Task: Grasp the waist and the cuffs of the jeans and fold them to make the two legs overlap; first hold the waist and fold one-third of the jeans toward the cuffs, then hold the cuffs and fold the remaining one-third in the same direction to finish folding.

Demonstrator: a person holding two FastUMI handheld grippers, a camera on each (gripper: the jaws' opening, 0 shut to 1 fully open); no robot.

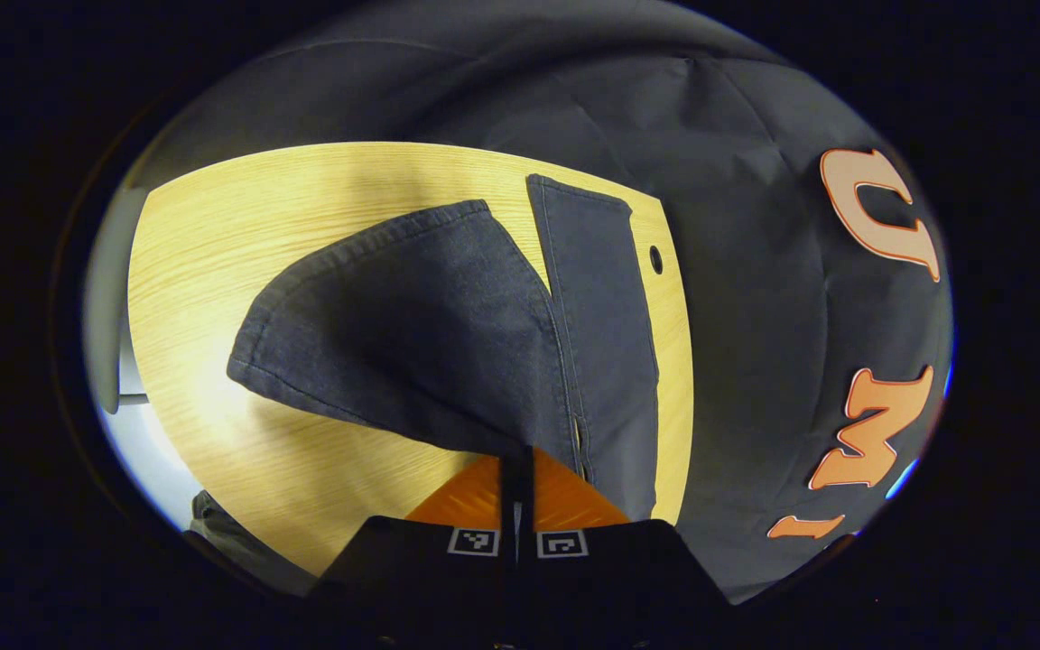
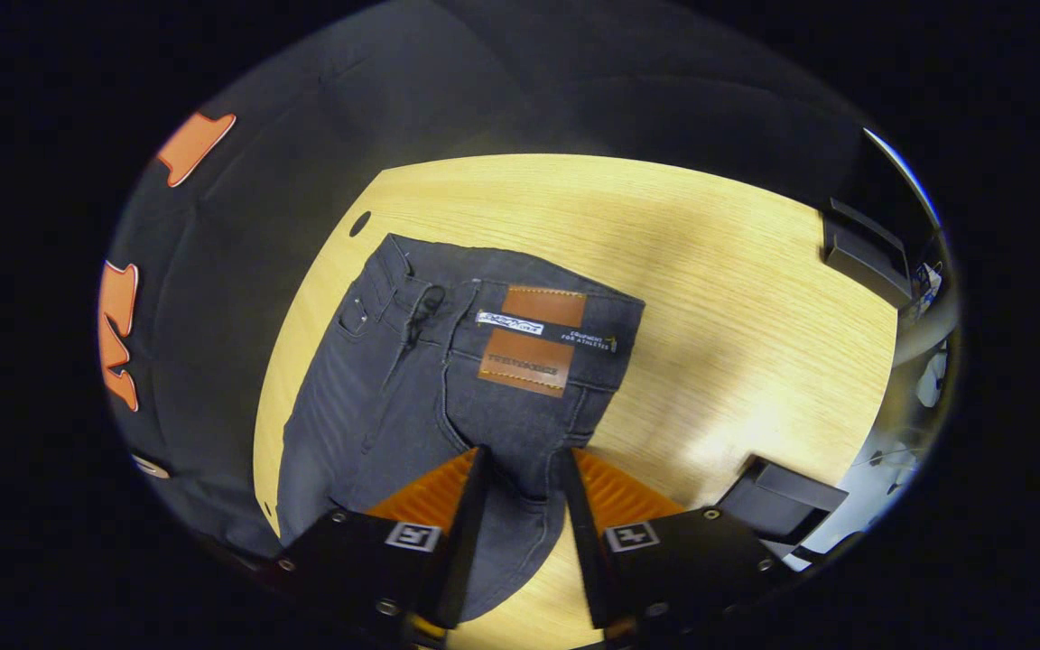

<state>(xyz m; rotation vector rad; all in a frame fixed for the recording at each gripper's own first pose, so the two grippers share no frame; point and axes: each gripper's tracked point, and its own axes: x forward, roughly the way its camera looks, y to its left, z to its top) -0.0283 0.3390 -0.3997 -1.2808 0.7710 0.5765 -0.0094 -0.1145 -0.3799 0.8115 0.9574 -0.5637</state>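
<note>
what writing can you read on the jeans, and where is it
On the dark grey jeans, nothing can be read:
Lower brown leather patch: stamped word, too blurred.
Small white tag: too small.
Pale waistband print: too small.
Upper brown leather patch: looks blank.

Dark denim jeans (image 2: 412,397), matt and finely woven, with stitched seams and two leather-look patches (image 2: 529,359) at the waist. Pale wood-grain table (image 2: 710,298), smooth with a soft sheen. Ribbed pads on the right gripper (image 2: 520,478). Matt, creased cloth wall (image 1: 755,316).
</note>
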